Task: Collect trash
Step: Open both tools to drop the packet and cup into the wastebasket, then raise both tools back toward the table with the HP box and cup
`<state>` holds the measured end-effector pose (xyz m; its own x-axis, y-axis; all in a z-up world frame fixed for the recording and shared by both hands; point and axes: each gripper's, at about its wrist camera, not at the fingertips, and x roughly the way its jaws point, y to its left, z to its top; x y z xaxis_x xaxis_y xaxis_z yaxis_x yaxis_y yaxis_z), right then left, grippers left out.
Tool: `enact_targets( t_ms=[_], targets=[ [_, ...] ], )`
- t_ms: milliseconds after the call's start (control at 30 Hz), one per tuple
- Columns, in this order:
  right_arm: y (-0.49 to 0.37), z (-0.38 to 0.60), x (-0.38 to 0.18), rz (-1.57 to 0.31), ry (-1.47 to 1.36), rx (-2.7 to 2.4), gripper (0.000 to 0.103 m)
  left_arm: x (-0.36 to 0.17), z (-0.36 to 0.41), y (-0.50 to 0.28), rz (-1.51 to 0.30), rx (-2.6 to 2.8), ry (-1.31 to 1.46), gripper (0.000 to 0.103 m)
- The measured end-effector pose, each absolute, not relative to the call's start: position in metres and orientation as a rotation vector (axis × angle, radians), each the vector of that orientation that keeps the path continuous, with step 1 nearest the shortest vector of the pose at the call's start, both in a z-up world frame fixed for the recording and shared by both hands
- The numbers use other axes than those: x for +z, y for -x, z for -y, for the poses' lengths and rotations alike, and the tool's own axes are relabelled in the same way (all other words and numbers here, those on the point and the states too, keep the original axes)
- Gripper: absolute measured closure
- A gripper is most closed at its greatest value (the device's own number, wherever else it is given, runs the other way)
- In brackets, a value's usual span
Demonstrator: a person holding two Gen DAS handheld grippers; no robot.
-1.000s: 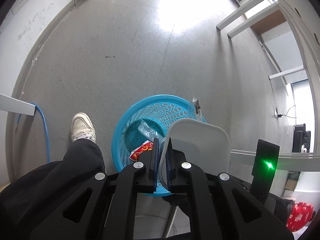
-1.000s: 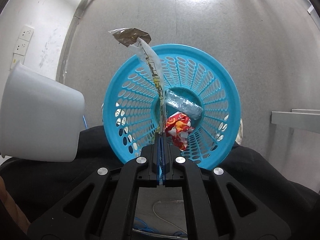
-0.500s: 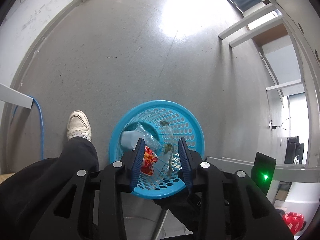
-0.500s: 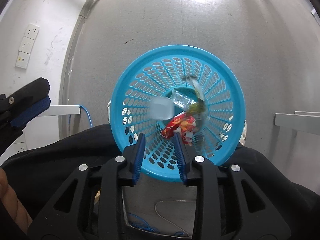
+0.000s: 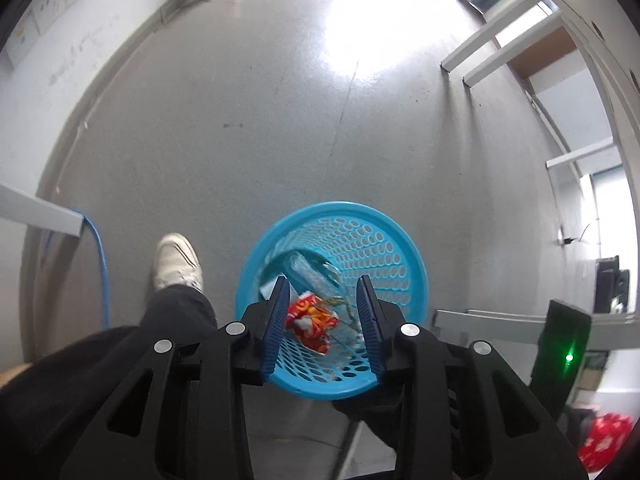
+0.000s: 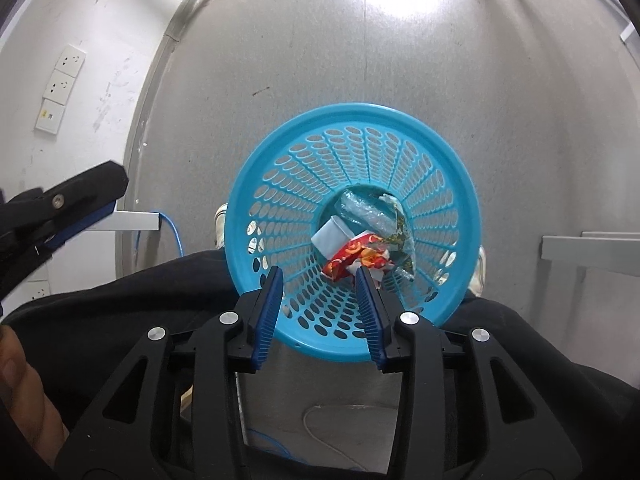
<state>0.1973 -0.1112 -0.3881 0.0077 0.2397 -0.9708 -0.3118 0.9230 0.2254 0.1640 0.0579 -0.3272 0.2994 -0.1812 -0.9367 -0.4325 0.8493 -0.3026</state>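
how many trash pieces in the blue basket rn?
4 visible, all at the bottom of the blue basket: white cup, red snack wrapper, crumpled clear plastic, clear printed wrapper. More may be hidden underneath.

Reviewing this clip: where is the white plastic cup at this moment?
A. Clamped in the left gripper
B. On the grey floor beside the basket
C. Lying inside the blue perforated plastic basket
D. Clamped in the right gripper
C. The white plastic cup lies at the bottom of the blue perforated plastic basket beside the red snack wrapper, while the left gripper and right gripper both stand open and hold nothing.
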Motion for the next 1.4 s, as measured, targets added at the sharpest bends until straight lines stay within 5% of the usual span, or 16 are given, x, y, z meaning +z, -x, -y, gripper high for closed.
enact_targets(
  t_ms=[533, 1000, 1400],
  targets=[
    [-0.138, 0.149, -0.285, -1.224, 0.074, 0.489, 0.059, -0.287, -0.048, -0.117, -1.203, 0.215, 0.487, 0.067],
    [-0.067, 0.212, -0.173, -0.991, 0.023, 0.545, 0.047, -0.186, -0.007, -0.027, -0.995, 0.151, 0.305, 0.052],
    [-0.029, 0.231, -0.097, -0.787, 0.041, 0.545, 0.034, -0.085, 0.008, 0.036, -0.806, 0.108, 0.141, 0.021]
  ],
)
